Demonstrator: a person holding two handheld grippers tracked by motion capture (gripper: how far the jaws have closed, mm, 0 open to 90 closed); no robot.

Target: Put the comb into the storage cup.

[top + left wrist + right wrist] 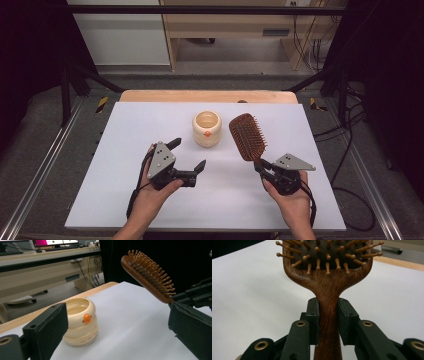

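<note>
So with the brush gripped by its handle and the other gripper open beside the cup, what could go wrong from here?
1. The right gripper clamps only the narrow handle of the hairbrush, whose head is raised off the table; it might pivot or slip.
2. The brush head hangs close to the cream cup; a swing could knock it.
3. The left gripper stands open beside the cup; a jaw could nudge it when closing in.
</note>
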